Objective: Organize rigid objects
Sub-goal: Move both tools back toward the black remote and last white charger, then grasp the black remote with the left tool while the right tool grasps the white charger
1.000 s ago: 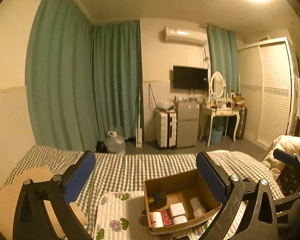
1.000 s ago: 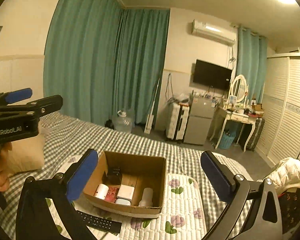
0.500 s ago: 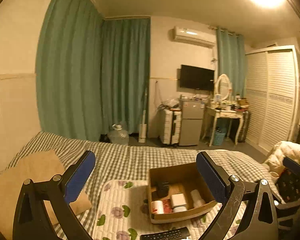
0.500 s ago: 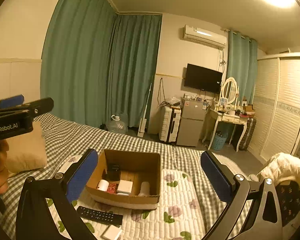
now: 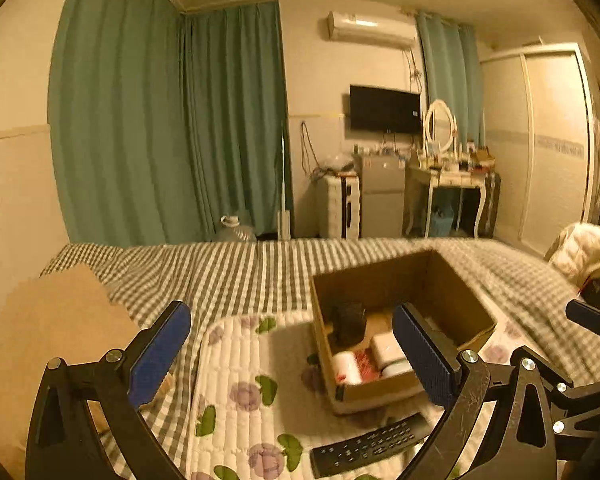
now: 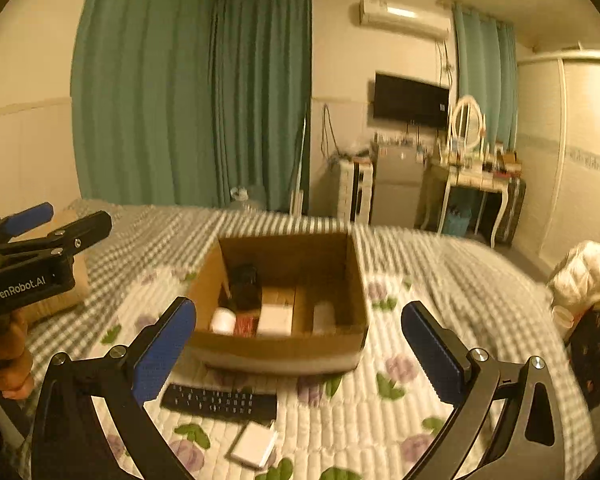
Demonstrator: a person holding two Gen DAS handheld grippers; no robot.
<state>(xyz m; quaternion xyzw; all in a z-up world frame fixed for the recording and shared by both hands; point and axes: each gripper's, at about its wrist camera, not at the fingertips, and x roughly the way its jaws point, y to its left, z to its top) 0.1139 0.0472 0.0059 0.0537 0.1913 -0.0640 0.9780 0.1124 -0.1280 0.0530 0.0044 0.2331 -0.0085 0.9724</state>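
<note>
A home bedroom: a checked bed (image 5: 260, 276), beyond it green curtains (image 5: 228, 120), dressing table (image 5: 452, 176), wall TV (image 5: 384, 109) and wardrobe (image 5: 552, 140).

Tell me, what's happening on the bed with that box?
A person holds a tool in each hand, tidying things into the cardboard box. The left tool and right tool are both open and empty. A black remote and a small white box lie outside on the flowered mat.
</note>
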